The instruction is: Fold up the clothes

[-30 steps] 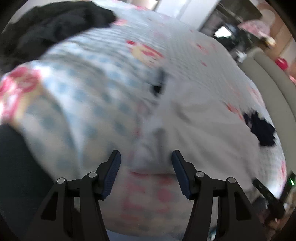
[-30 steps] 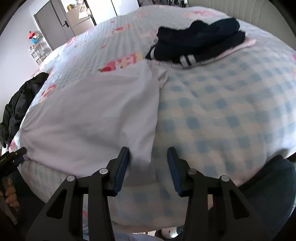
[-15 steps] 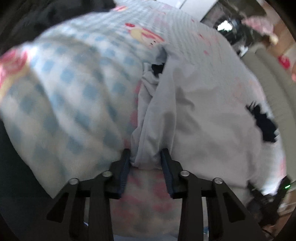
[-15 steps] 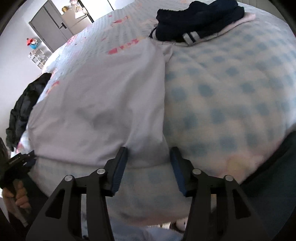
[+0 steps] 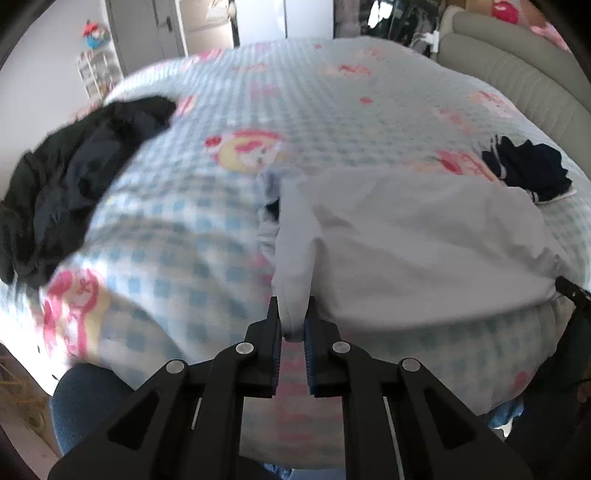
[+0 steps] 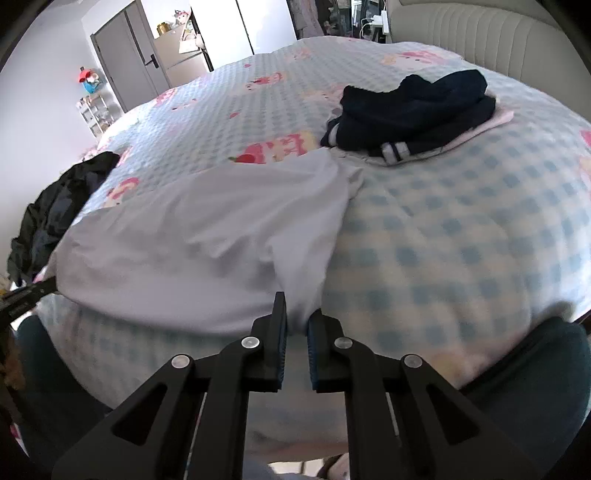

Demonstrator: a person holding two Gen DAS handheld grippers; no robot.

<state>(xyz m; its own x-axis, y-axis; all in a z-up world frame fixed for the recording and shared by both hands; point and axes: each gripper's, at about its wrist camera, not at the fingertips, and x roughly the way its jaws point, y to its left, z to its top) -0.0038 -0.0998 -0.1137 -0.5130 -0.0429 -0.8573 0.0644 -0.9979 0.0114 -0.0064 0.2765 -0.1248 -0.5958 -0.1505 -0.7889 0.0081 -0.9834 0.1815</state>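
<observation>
Left gripper (image 5: pixel 293 325): we pinch the white garment (image 5: pixel 424 240) hem at the bed (image 5: pixel 295 85) near edge.
Right gripper (image 6: pixel 295 321): we clamp its other hem corner.

A bedroom in a home — the bed (image 6: pixel 461 229) fills both views, spread with a blue-and-white checked cover printed with pink cartoon figures. Behind the bed's far right corner stands a padded beige headboard (image 6: pixel 480 33). Beyond the bed's far edge are grey doors (image 6: pixel 122 55) and a small shelf unit (image 6: pixel 94 110) holding bright toys. On the bed lie clothes — a dark pile (image 5: pixel 66 192) at its left edge, a folded navy stack (image 6: pixel 413 110) toward the headboard.
</observation>
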